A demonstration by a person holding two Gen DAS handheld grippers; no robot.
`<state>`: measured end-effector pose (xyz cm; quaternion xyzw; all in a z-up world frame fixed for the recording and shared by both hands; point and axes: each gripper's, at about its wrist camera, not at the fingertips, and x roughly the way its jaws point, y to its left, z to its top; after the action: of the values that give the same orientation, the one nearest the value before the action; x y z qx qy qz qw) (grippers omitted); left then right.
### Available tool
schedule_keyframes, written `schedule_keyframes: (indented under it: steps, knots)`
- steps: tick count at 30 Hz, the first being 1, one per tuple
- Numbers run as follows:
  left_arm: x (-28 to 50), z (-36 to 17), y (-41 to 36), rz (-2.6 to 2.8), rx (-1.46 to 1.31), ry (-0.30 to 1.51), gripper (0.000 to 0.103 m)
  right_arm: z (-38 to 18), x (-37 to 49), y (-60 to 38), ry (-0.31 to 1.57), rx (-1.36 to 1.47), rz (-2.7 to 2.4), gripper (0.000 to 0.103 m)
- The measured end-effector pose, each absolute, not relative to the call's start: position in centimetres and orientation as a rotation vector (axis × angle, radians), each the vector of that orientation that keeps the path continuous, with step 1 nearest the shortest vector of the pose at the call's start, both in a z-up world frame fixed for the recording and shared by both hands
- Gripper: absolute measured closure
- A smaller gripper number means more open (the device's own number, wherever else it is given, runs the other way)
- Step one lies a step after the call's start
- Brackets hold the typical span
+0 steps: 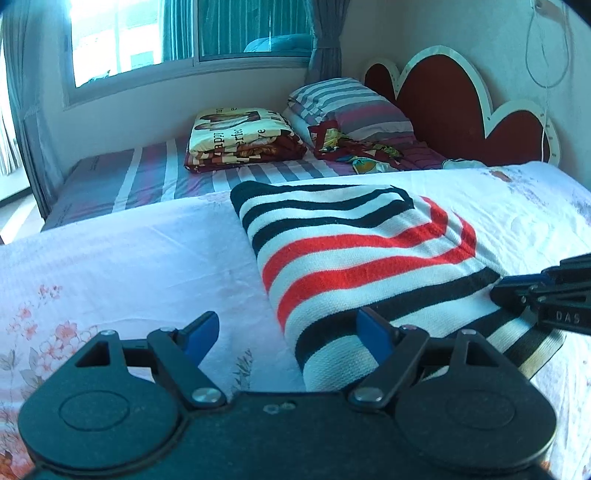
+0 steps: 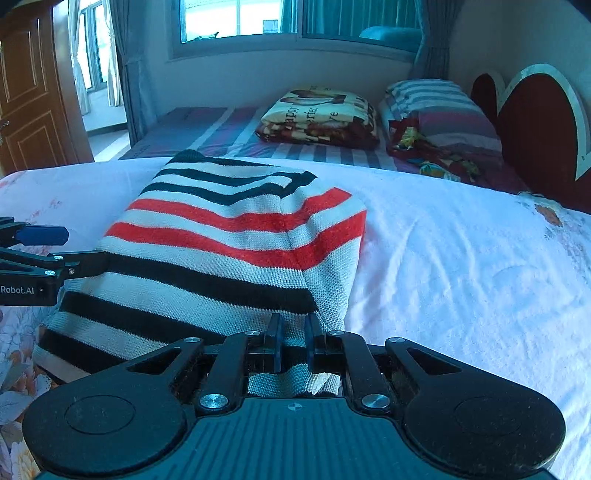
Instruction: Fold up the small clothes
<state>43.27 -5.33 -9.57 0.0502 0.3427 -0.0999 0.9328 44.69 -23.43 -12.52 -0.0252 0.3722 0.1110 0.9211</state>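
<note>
Right gripper point(image 2: 294, 345) pinching striped sweater point(image 2: 221, 251) hem, left gripper point(image 1: 291, 334) spread wide, seemingly touching its edge, on floral bedsheet point(image 1: 110, 266)

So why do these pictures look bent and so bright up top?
Left wrist view: the lens bows the window, which is washed out white, and the corners go dark. Right wrist view: the window glares too, while the striped sweater stays sharp.

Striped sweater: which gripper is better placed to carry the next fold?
Probably the right gripper: its jaws are pinched on the sweater's near hem. The left gripper is open, astride the sweater's left edge, gripping nothing.
</note>
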Motion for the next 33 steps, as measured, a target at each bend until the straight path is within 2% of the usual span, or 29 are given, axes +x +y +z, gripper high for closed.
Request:
schedule_keyframes:
  steps: [4,5,6,7,8,11,12,14,15,17,19,21,25,26,27,28,33]
  knots:
    - [42.0,-7.8,-4.4,-0.213,0.062,0.67,0.022,-10.6,43.6,-25.2,0.695,0.047,0.219,0.092]
    - [41.4,-7.4,-3.8,-0.228,0.03,0.655,0.021,-9.8,43.0,-26.0,0.659,0.085,0.218,0.078]
    - [41.1,-7.2,-3.3,-0.24,0.002,0.656,0.02,-9.2,42.7,-26.8,0.644,0.119,0.208,0.04]
    - [40.9,-7.1,-2.8,-0.256,-0.024,0.658,0.02,-8.9,42.5,-27.6,0.635,0.157,0.207,0.029]
    - [40.9,-7.2,-2.4,-0.268,-0.046,0.663,0.02,-8.6,42.4,-28.5,0.626,0.201,0.222,0.027]
    - [41.5,-8.0,-1.3,-0.299,-0.133,0.711,0.02,-8.7,43.3,-30.7,0.674,0.29,0.215,0.03]
    - [41.7,-8.3,-1.0,-0.313,-0.17,0.727,0.02,-8.8,43.5,-31.0,0.683,0.305,0.213,0.048]
    - [41.8,-8.8,-0.6,-0.324,-0.22,0.744,0.019,-8.8,43.2,-30.9,0.688,0.308,0.241,0.069]
    - [41.9,-9.0,-0.7,-0.329,-0.216,0.748,0.02,-8.9,43.0,-30.4,0.689,0.294,0.26,0.079]
    - [41.8,-9.8,-1.2,-0.326,-0.192,0.779,0.02,-9.6,42.6,-29.3,0.708,0.244,0.285,0.092]
    - [41.9,-11.1,-1.7,-0.306,-0.147,0.833,0.018,-11.7,42.5,-28.5,0.783,0.185,0.258,0.093]
    - [41.8,-11.7,-1.5,-0.312,-0.16,0.832,0.016,-12.8,42.1,-28.3,0.782,0.179,0.257,0.092]
    - [41.6,-10.9,-0.6,-0.324,-0.201,0.829,0.017,-10.7,41.6,-29.3,0.731,0.256,0.266,0.092]
    - [41.5,-10.7,-0.4,-0.337,-0.214,0.82,0.017,-10.2,41.5,-30.0,0.702,0.299,0.27,0.071]
    - [41.4,-10.5,-0.2,-0.348,-0.229,0.81,0.017,-9.9,41.7,-30.7,0.694,0.33,0.25,0.021]
    - [41.6,-10.4,-0.1,-0.352,-0.248,0.804,0.016,-9.8,42.2,-31.3,0.689,0.357,0.246,0.011]
    - [43.5,-11.0,0.6,-0.372,-0.455,0.833,0.016,-11.1,45.4,-34.8,0.748,0.62,0.314,0.011]
